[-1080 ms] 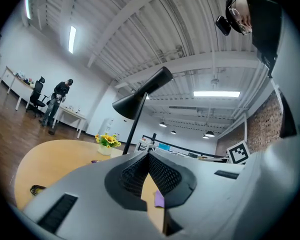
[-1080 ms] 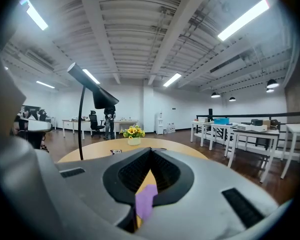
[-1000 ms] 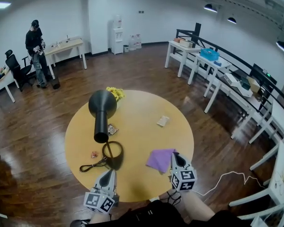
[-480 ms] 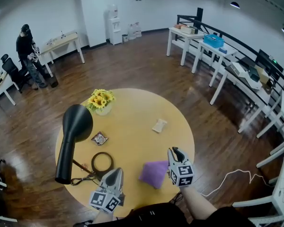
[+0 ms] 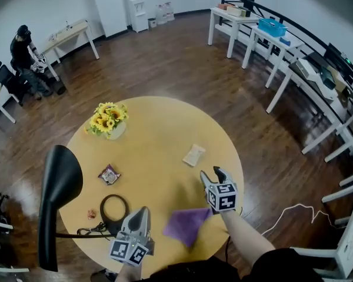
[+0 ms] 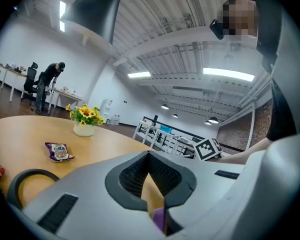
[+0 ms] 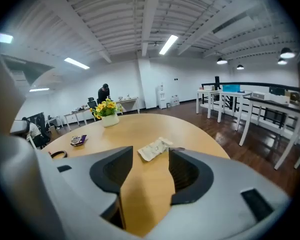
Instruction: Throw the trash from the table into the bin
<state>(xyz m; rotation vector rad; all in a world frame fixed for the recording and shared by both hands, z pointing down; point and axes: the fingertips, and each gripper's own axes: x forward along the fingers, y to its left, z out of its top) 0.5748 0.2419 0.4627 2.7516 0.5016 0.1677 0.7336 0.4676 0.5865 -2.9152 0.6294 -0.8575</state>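
Your right tongs (image 5: pixel 211 173) have just been opening, nothing between them yet, aimed at the paper scrap (image 5: pixel 193 155) near the desk's (image 5: pixel 159 128) right edge. Left tongs (image 5: pixel 142 211) are pinched closed, so the pickup looks next.

Wrapper (image 5: pixel 194 155) right of flowers (image 5: pixel 107 119), on table (image 5: pixel 159 131).

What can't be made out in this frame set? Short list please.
Bin: in no view, place unknown.
Purple cloth: in its own view the left gripper covers all but a sliver.
Snack packet and paper wrapper: print too small, head view.
Red scrap: too small to identify, head view.
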